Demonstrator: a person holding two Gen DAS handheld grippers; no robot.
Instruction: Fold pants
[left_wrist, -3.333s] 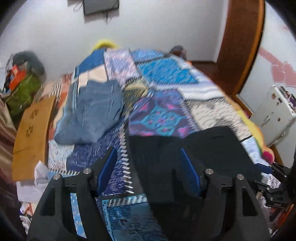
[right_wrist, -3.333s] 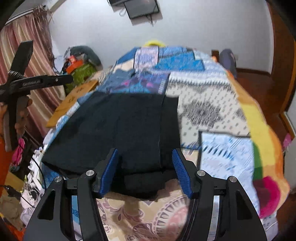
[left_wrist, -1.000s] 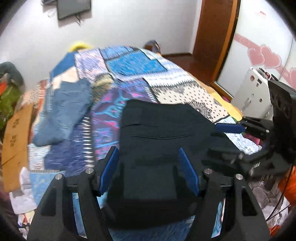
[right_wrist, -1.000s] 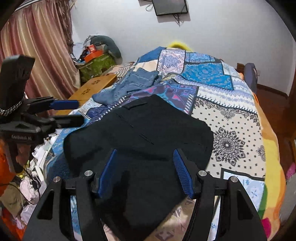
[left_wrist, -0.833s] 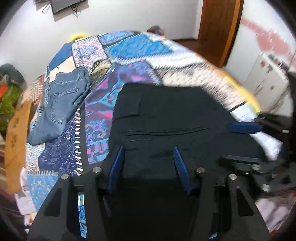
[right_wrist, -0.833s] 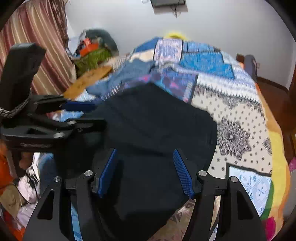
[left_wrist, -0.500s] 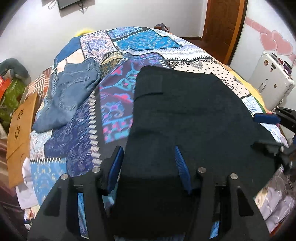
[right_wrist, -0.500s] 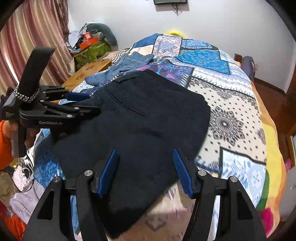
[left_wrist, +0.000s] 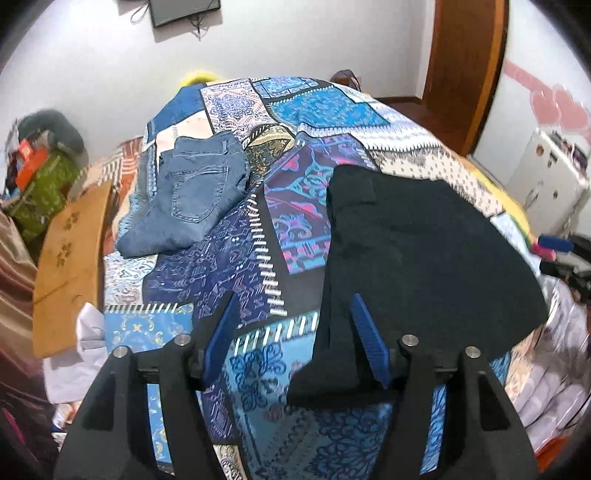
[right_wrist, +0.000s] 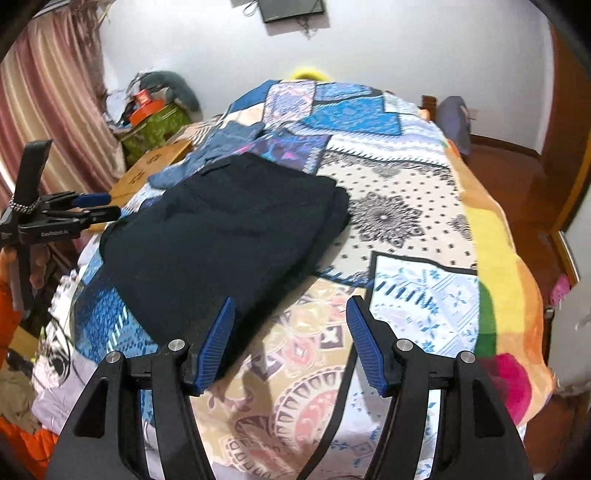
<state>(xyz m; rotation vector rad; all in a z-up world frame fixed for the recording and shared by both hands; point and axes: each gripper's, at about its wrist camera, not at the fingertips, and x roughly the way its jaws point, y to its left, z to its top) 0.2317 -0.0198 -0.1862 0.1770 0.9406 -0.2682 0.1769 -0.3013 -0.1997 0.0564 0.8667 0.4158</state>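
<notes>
The black pants (left_wrist: 417, 243) lie folded flat on the patchwork bedspread (left_wrist: 229, 273). My left gripper (left_wrist: 293, 338) hovers over their near left corner. Its jaws are opening; only the pants' edge lies under the right pad, and nothing is gripped. In the right wrist view the black pants (right_wrist: 221, 236) reach the left pad of my right gripper (right_wrist: 293, 345), whose jaws are also opening over bare bedspread. Each gripper shows in the other's view: the right gripper (left_wrist: 557, 251) at the pants' far side, the left gripper (right_wrist: 74, 214) in a hand.
Folded blue jeans (left_wrist: 192, 195) lie farther up the bed on the left. A wooden board (left_wrist: 70, 266) and a green bag (left_wrist: 40, 184) stand beside the bed's left side, a white cabinet (left_wrist: 546, 184) on the right. Curtains (right_wrist: 48, 110) hang at the left.
Both grippers have slid outward off the black pants, the left one to the left and the right one to the right. The pants now lie flat beside the jaws instead of between them.
</notes>
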